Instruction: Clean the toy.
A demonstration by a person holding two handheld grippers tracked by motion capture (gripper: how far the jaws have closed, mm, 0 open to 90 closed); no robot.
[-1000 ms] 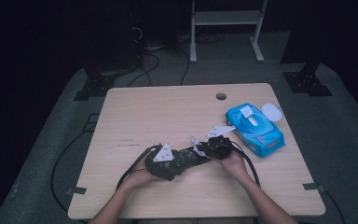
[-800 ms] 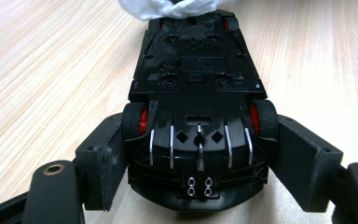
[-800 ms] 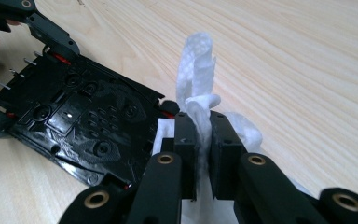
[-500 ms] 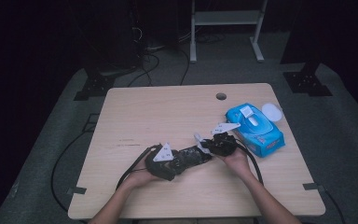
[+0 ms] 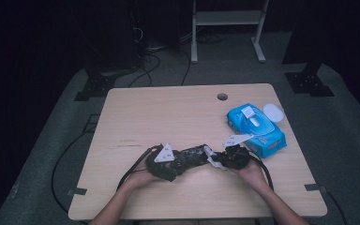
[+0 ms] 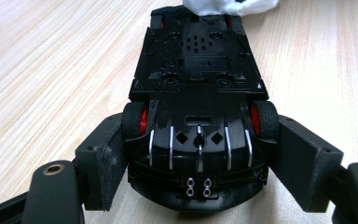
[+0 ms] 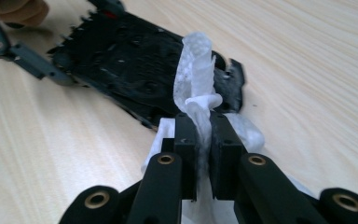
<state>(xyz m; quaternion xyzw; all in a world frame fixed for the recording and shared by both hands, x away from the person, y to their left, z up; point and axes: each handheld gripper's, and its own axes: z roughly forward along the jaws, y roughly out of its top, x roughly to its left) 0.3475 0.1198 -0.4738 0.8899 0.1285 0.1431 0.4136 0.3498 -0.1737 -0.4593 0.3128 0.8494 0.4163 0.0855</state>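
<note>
The left gripper [image 6: 200, 154] had its jaws clamped on the flanks of the toy car [image 6: 198, 107] at one end, beside the red-hubbed wheels; the car lay upside down, black underside facing up, near the front middle of the table [image 5: 168, 108]. The right gripper [image 7: 204, 135] had its jaws pressed together on a bunched white wipe [image 7: 196, 70], whose free end stood against the car's far end. The blue wipes pack [image 5: 257, 125] lay just right of that hand, near the table's right edge. In my judgement the step was wiping the underside. Recommended: keep the left clamp firm and level, draw the wipe along the chassis in short strokes, and lead with the cloth, not the jaw tips, so nothing snags on the ribs.
</note>
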